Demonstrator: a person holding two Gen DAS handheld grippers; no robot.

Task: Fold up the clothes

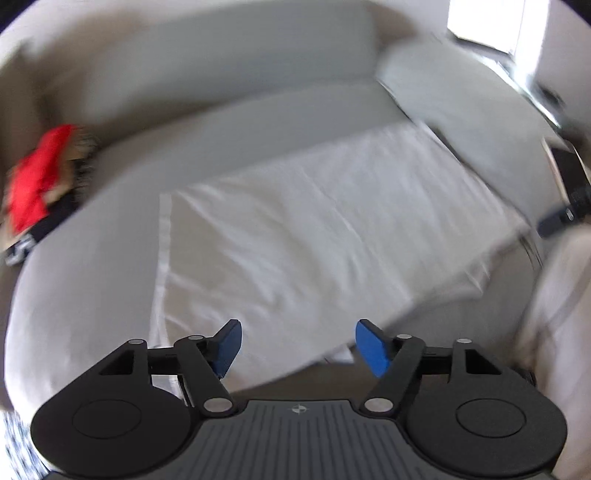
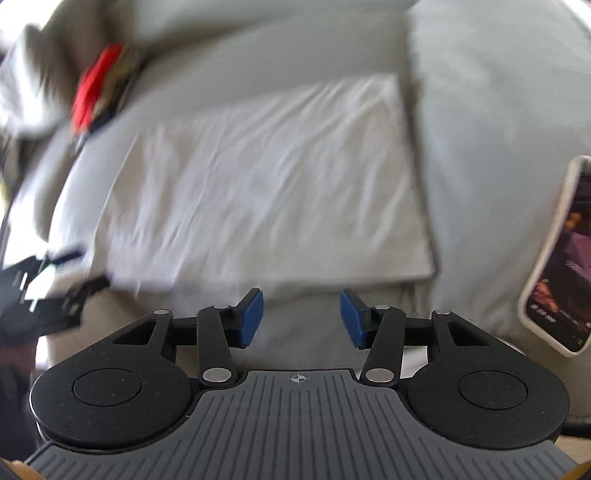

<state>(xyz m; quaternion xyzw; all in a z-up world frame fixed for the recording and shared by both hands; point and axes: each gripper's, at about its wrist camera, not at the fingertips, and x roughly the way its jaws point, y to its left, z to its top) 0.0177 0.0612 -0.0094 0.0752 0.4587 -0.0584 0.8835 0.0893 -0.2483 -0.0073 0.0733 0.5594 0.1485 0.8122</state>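
With both the left gripper (image 1: 298,347) and right gripper (image 2: 302,318) released and empty, the white cloth (image 1: 314,229) on the sofa (image 1: 92,295) is best being taken by its near corners, evenly.

Home living room: grey sofa (image 1: 229,122) with back cushions fills both views, bright window (image 1: 487,22) upper right of left view, phone (image 2: 561,258) lying on the seat at right edge of right view.
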